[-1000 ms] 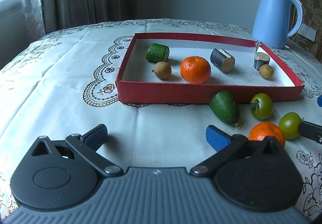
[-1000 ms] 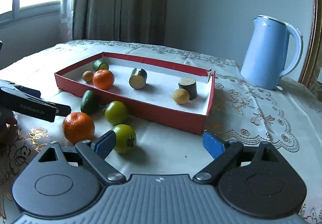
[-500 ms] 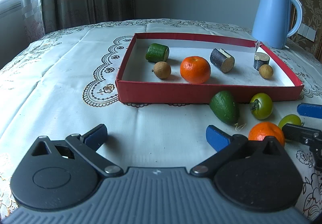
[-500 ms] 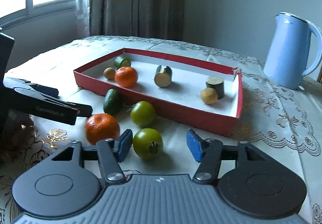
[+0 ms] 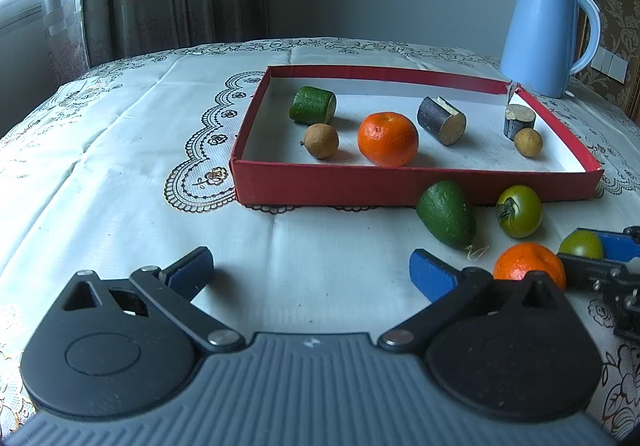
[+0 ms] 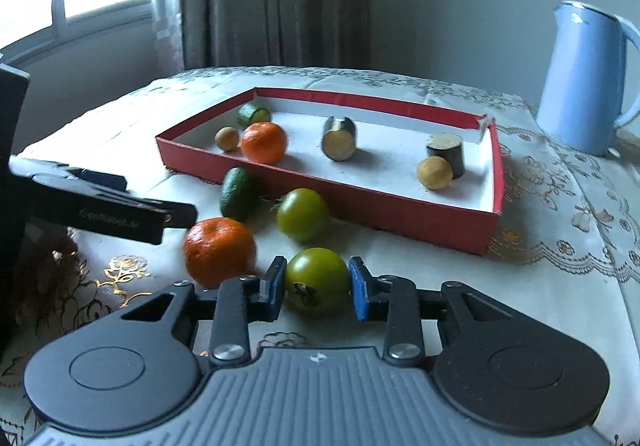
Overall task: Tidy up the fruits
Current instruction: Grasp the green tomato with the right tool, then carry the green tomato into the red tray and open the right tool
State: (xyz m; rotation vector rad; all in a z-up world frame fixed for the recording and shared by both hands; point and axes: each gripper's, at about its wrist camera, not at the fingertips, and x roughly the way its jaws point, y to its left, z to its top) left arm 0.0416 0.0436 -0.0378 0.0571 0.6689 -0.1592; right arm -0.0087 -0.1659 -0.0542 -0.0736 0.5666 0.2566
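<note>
Notably, the right tool [image 6: 317, 288] had its pads against a green tomato [image 6: 316, 280] on the tabletop [image 6: 500, 306], just short of the red tray [image 6: 400, 205] lying ahead-right; the left tool [image 5: 312, 270] stood open, empty.

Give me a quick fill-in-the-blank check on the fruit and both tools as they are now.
1. The right tool has its pads on either side of a green ____.
2. The left tool is ____ and holds nothing.
3. The avocado lies ____ the red tray.
4. The number of oranges inside the tray is ____.

Missing words: tomato; open; outside; one
</note>
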